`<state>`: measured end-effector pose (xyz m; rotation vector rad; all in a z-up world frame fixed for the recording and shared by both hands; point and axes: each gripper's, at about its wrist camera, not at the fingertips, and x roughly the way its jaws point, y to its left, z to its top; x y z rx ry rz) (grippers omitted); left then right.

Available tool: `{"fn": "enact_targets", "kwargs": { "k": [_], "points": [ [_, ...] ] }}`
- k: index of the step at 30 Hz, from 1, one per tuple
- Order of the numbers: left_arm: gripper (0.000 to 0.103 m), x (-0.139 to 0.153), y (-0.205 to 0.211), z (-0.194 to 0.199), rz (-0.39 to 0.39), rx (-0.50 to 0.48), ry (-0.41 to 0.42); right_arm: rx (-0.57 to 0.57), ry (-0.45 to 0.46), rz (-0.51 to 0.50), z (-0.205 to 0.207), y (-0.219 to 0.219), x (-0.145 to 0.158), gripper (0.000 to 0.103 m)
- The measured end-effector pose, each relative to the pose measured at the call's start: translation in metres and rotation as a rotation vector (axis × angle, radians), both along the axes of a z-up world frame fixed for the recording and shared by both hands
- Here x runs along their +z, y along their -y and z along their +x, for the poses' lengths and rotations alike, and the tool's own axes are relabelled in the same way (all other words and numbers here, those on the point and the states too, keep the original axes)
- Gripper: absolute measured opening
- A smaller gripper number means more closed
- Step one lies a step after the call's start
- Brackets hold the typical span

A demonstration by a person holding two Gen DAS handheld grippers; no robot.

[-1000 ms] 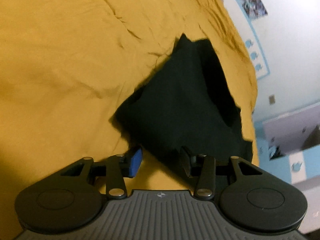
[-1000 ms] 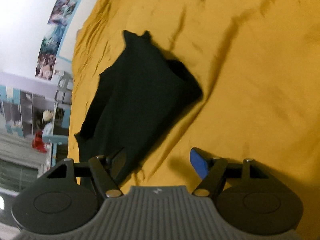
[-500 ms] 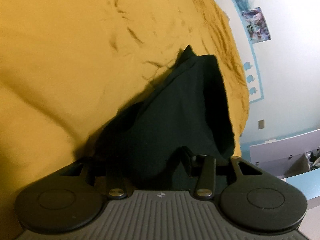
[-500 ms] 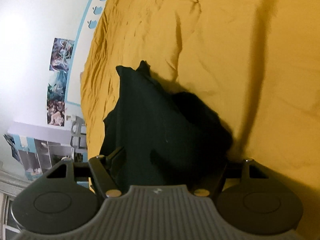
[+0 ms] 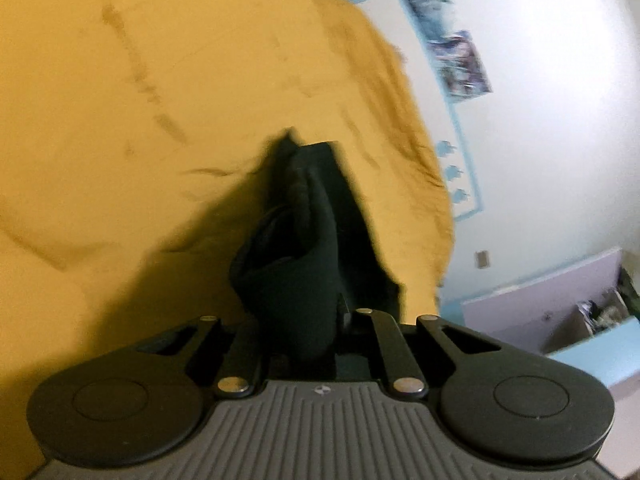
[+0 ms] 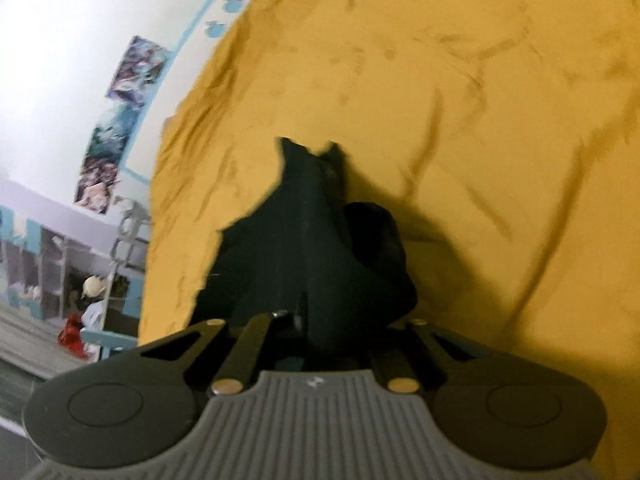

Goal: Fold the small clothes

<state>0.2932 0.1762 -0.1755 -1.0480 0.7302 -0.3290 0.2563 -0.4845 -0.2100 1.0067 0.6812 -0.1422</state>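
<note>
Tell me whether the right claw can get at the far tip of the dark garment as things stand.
Probably not yet. The right claw is shut on the near edge of the dark garment, its jaws having just closed. The far tip lies free on the yellow bedspread, but reaching it means letting go first.

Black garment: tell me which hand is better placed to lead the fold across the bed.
Neither clearly. The left gripper and right gripper are both shut on the near edge of the black garment, whose far end trails on the yellow bedspread. They should probably move together.
</note>
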Motion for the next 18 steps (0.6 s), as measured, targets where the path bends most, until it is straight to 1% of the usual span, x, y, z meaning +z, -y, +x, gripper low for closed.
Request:
{"fn": "enact_targets", "kwargs": {
  "k": [2, 4, 6, 8, 11, 12, 14, 15, 16, 17, 18],
  "points": [
    [0.012, 0.02, 0.002, -0.013, 0.01, -0.028, 0.043, 0.025, 0.018, -0.014, -0.011, -0.003, 0.027, 0.0],
    [0.012, 0.035, -0.001, -0.035, -0.005, -0.049, 0.054, 0.042, 0.028, -0.01, -0.03, -0.003, 0.047, 0.0],
    [0.012, 0.04, -0.007, -0.065, -0.012, -0.075, 0.044, 0.062, 0.025, -0.006, -0.059, -0.001, 0.063, 0.0],
    [0.012, 0.035, -0.014, -0.095, -0.004, -0.095, 0.018, 0.079, 0.003, -0.003, -0.095, 0.001, 0.068, 0.0],
    [0.012, 0.013, -0.023, -0.142, -0.014, -0.113, -0.055, 0.088, -0.044, 0.025, -0.153, 0.007, 0.057, 0.0],
    [0.012, 0.002, -0.025, -0.157, -0.02, -0.117, -0.084, 0.089, -0.062, 0.033, -0.172, 0.009, 0.049, 0.0],
    [0.012, -0.018, -0.028, -0.175, -0.016, -0.106, -0.126, 0.076, -0.104, 0.044, -0.202, 0.012, 0.029, 0.0],
    [0.011, -0.027, -0.03, -0.179, -0.006, -0.094, -0.137, 0.064, -0.121, 0.064, -0.214, 0.014, 0.017, 0.0],
    [0.007, -0.037, -0.033, -0.183, 0.002, -0.088, -0.137, 0.045, -0.13, 0.085, -0.224, 0.017, 0.004, 0.0],
    [0.005, -0.043, -0.037, -0.186, 0.004, -0.082, -0.128, 0.035, -0.124, 0.103, -0.23, 0.02, -0.007, 0.0],
    [0.006, -0.047, -0.04, -0.189, -0.004, -0.082, -0.113, 0.025, -0.113, 0.121, -0.237, 0.024, -0.018, 0.002]
  ]
}}
